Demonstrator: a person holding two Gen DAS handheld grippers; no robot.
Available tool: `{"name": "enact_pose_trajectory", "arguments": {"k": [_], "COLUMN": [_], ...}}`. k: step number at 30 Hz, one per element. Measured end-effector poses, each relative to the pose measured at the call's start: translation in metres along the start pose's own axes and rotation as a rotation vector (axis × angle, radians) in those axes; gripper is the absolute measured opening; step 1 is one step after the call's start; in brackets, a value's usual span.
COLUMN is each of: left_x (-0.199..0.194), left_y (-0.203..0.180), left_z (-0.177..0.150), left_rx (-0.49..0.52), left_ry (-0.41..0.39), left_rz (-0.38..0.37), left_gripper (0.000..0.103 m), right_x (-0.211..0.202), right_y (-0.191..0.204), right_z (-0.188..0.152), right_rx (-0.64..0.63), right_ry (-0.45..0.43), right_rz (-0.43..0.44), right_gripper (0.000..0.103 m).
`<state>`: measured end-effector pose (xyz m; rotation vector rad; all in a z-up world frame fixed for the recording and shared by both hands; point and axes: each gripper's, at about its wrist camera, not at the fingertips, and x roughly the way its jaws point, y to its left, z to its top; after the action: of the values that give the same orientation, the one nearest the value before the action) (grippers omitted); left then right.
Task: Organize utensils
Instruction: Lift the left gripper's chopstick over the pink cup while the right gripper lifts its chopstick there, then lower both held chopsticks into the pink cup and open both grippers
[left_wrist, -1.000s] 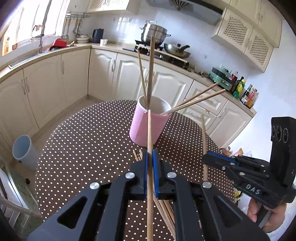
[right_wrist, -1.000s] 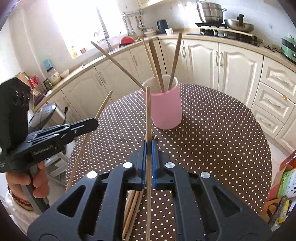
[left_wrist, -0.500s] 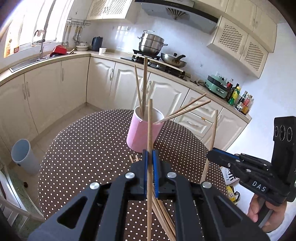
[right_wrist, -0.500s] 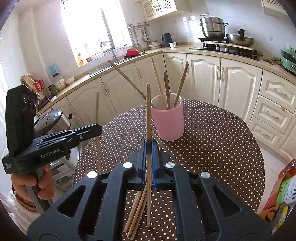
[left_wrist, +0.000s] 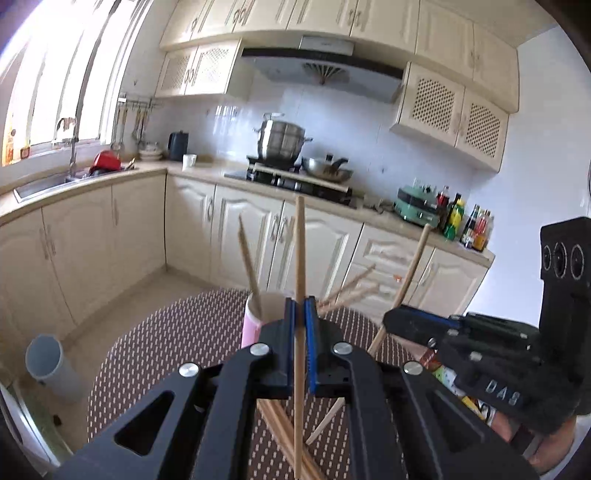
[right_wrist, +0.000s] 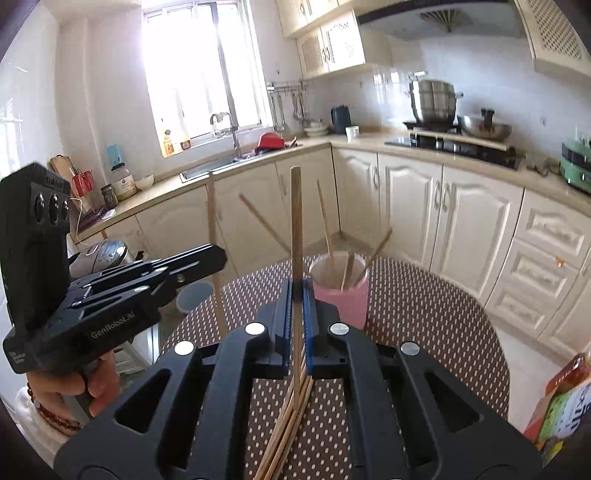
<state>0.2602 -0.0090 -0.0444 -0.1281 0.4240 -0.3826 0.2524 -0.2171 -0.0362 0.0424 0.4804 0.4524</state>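
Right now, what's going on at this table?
A person is sorting chopsticks into a pink cup on a polka-dot table. The left gripper is shut on one chopstick, and the right gripper is shut on another chopstick; both are held roughly upright above the table. Several chopsticks already stand in the cup, and a loose bundle lies on the table below the grippers.

We're standing in a home kitchen: cream cabinets (right_wrist: 410, 206) are running along the walls, a steamer pot (left_wrist: 280, 142) is sitting on the gas stove (left_wrist: 291, 181), daylight is pouring over the sink (right_wrist: 218, 164) and faucet (right_wrist: 231, 131).
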Motion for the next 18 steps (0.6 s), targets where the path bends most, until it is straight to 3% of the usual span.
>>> {"name": "enact_pose_trajectory", "arguments": {"k": [11,18], "left_x": [0.033,0.061], "left_y": [-0.009,-0.003], "left_z": [0.048,0.063], "left_rx": [-0.024,-0.067], "left_ry": [-0.224,-0.282], "left_rz": [0.043,0.053], "left_gripper": [0.006,0.006], "right_x": [0.011,0.018], "right_y": [0.006,0.001], "right_z": [0.049,0.072], "right_rx": [-0.034,-0.063], "right_ry": [-0.146,-0.205], "right_rz": [-0.061,-0.101], "right_gripper": [0.006,0.006]}}
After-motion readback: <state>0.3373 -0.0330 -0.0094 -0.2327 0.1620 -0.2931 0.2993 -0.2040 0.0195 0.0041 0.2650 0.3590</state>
